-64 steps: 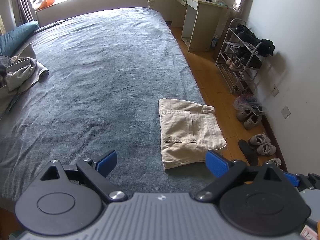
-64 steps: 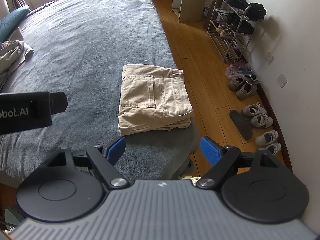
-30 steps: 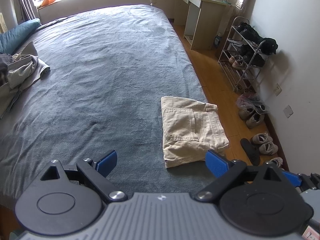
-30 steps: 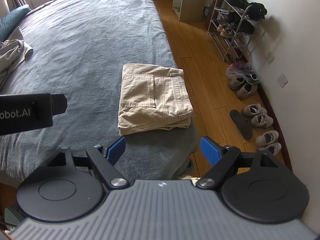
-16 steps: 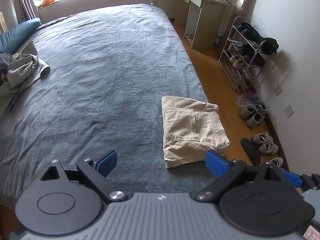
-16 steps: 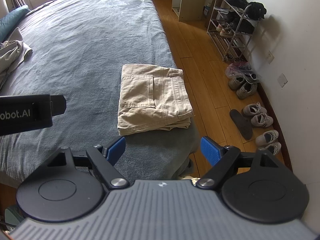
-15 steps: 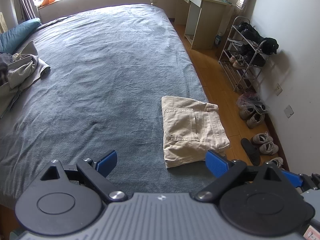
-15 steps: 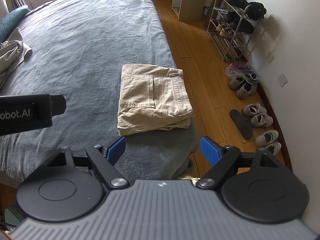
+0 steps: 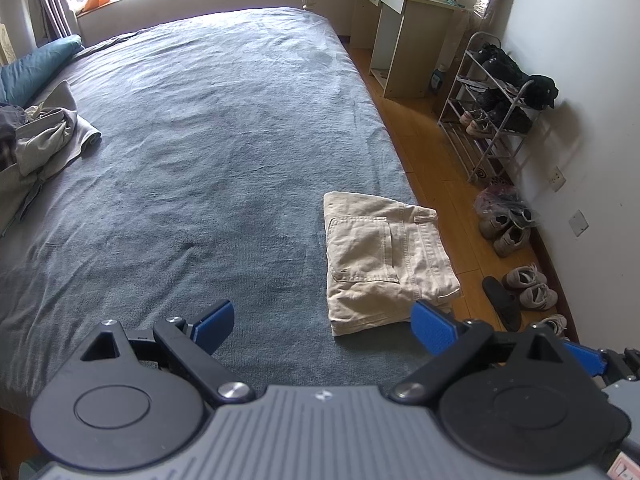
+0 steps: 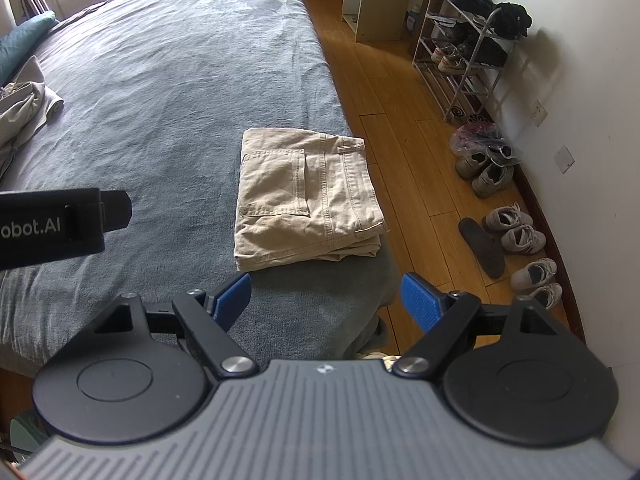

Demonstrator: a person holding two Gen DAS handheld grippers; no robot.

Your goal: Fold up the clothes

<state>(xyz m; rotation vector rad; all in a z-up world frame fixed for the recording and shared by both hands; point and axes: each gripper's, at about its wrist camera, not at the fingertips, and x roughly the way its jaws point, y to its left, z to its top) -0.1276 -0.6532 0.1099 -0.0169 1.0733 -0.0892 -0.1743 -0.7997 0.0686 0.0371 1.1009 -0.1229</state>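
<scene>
A pair of beige trousers (image 9: 384,256) (image 10: 306,196) lies folded into a flat rectangle at the near right corner of the grey-blue bed (image 9: 208,152) (image 10: 168,92). My left gripper (image 9: 322,322) hovers above the bed's near edge, open and empty, with the trousers just ahead of its right blue pad. My right gripper (image 10: 326,298) also stands open and empty, a little nearer than the trousers. A heap of unfolded grey and beige clothes (image 9: 36,140) (image 10: 20,116) lies at the bed's far left.
The left gripper's black body (image 10: 52,224) juts in from the left of the right wrist view. Right of the bed is wooden floor with several shoes (image 10: 512,232) along the wall, a wire shoe rack (image 9: 496,108) and a desk (image 9: 404,28). A teal pillow (image 9: 32,68) lies at the head.
Over two seconds the left wrist view has drifted slightly, the trousers sitting a little further right and lower; in the last half second nothing moves. Both grippers stay open.
</scene>
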